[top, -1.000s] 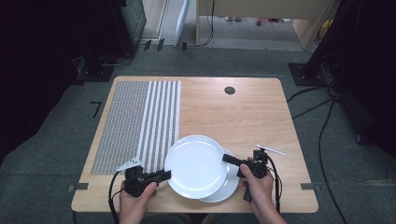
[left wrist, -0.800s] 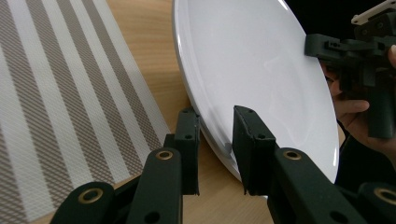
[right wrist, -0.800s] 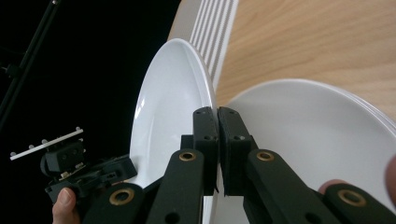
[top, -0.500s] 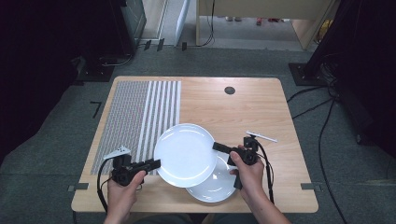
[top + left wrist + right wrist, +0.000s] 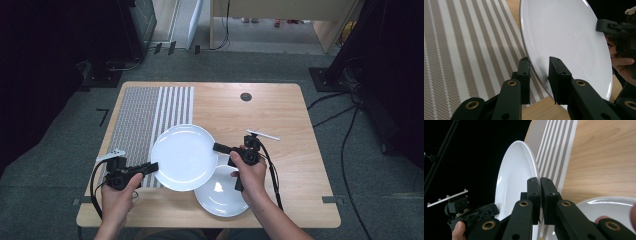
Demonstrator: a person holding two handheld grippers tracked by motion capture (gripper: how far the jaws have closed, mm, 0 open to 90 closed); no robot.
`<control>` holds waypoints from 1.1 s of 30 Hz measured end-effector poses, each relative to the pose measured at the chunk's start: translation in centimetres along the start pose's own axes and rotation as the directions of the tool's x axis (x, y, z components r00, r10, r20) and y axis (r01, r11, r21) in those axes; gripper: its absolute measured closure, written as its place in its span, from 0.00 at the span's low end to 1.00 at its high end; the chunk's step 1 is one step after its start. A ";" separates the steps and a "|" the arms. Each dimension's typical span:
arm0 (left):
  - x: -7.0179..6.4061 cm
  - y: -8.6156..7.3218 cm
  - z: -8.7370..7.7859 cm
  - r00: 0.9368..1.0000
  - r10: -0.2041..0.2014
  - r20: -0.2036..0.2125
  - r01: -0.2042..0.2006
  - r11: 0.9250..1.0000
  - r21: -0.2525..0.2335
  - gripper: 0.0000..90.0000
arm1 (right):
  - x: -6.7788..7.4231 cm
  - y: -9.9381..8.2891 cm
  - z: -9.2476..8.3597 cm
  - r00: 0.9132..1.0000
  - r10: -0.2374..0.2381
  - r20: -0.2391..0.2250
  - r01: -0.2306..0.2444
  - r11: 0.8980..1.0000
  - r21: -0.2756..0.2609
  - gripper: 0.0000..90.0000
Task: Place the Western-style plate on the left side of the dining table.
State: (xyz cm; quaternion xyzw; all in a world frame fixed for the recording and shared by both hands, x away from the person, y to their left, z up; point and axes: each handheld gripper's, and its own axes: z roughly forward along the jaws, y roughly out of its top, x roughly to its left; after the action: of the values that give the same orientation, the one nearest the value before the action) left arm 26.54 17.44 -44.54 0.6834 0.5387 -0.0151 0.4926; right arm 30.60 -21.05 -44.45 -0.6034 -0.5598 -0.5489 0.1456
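Two round, glossy white ceramic plates are in play. The upper white plate [image 5: 184, 156] is held off the table between two grippers, over the right edge of the woven placemat [image 5: 150, 120], a flat rectangle of grey-and-white fabric, finely checked on its left half and striped on its right. The lower white plate [image 5: 222, 195] lies flat on the smooth, light wooden table [image 5: 260, 112] near the front edge, partly under the lifted one.

The left black two-jaw gripper [image 5: 150, 166] is clenched on the lifted plate's near-left rim; in the left gripper view its matte pads [image 5: 557, 75] sit on either side of the thin edge. The right black two-jaw gripper [image 5: 220, 148] grasps the plate's right rim, its jaws pressed nearly together on the edge in the right gripper view.

One small dark round disc [image 5: 245, 96] sits in the tabletop near the far edge.
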 end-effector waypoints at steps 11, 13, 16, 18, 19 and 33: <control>1.9 2.0 -1.0 0.999 -0.003 -0.044 0.002 1.000 -0.010 0.81 | 1.2 1.2 3.1 1.000 0.009 -0.007 -0.009 1.000 0.016 0.97; 2.4 2.2 -1.2 0.999 -0.006 -0.051 0.005 1.000 -0.013 0.81 | 1.2 1.4 3.7 1.000 0.016 -0.010 -0.016 1.000 0.019 0.97; 2.8 2.5 -1.4 0.998 -0.009 -0.061 0.008 1.000 -0.023 0.81 | 1.3 1.6 4.7 1.000 0.025 -0.017 -0.025 0.999 0.023 0.97; 3.4 3.0 -1.7 0.997 -0.014 -0.076 0.011 0.999 -0.037 0.81 | 1.4 1.7 5.3 0.999 0.027 -0.019 -0.027 0.999 0.029 0.98; 3.4 3.0 -1.7 0.997 -0.014 -0.076 0.011 0.999 -0.037 0.81 | 1.4 1.7 5.3 0.999 0.027 -0.019 -0.027 0.999 0.029 0.98; 7.0 4.8 -1.2 0.992 -0.065 -0.112 0.061 0.997 -0.043 0.80 | 1.9 3.9 10.1 0.999 0.032 0.007 -0.032 0.998 0.049 0.97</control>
State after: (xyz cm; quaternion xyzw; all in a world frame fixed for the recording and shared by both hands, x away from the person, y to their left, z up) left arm 32.50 23.62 -44.63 0.6560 0.5872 0.0187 0.4737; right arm 38.45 -13.33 -44.79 -0.6101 -0.5638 -0.5308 0.1676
